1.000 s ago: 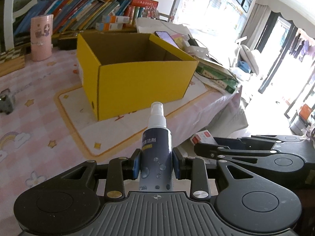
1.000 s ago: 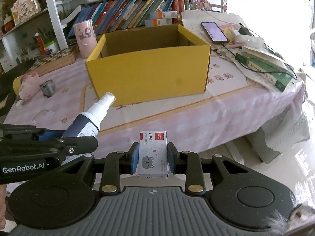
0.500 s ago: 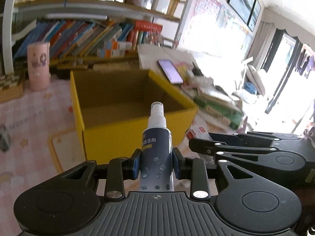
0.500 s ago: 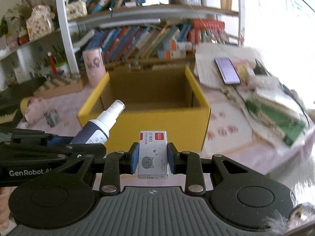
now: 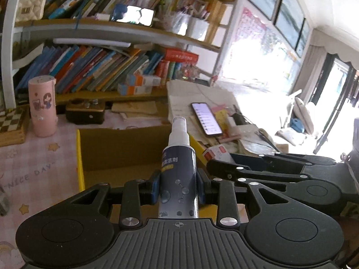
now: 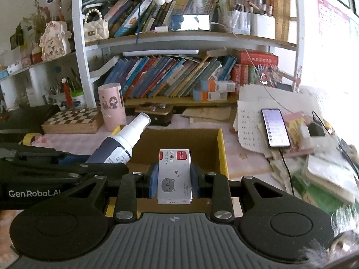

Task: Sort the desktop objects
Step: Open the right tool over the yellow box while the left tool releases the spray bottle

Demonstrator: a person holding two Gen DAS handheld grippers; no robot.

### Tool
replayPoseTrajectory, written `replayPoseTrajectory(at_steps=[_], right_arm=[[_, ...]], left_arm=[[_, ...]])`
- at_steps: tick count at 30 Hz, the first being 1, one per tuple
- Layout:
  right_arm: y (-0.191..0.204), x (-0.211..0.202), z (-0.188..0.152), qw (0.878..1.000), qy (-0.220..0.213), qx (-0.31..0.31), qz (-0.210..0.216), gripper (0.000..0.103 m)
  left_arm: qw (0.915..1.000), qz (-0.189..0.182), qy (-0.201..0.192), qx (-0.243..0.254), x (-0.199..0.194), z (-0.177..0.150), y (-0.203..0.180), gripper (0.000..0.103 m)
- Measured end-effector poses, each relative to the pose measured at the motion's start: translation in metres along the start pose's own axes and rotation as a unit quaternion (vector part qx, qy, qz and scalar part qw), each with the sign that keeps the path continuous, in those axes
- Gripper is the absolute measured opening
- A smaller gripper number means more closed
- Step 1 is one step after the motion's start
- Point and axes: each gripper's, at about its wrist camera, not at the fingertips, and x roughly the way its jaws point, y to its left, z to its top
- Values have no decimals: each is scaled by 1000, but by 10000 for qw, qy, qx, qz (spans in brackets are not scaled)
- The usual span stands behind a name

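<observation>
the desk [image 6: 244, 163] is covered with a pink cloth and backed by a crowded bookshelf [image 6: 170, 76]. a yellow cardboard box [image 6: 221, 150] is parked in the middle of it, open at the top, and what can be seen of the inside looks bare, though most of the floor is hidden. to its right a messy paper pile with a lit phone [image 6: 274, 127] is left lying, probably still to be sorted, and a pink cup [image 5: 42, 106] is stood behind the box. the left gripper [image 5: 178, 186] is clamped around a dark spray bottle [image 5: 178, 174], held upright above the box opening. the right gripper [image 6: 174, 179] is closed on a small staple box [image 6: 175, 176], also over the opening. so both items are picked but not yet dropped; release is judged to be next, with plenty of clutter left afterwards.
</observation>
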Motion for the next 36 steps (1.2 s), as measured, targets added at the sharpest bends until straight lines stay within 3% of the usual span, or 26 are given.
replayPoseTrajectory(at_steps=[9, 19, 26, 36], right_arm=[[-7, 76, 18, 9952, 698, -675, 88, 28], [-3, 160, 17, 9704, 1758, -1647, 177, 28], [-2, 194, 11, 9505, 2335, -2038, 233, 28], [-3, 207, 10, 9479, 2488, -1955, 365, 28]], left_arm=[[9955, 574, 737, -151, 74, 7, 31, 31], [9810, 1110, 1594, -21, 131, 2, 45, 31], [9747, 1262, 1841, 128, 139, 3, 45, 31], [9706, 1325, 2008, -126, 144, 5, 48, 31]])
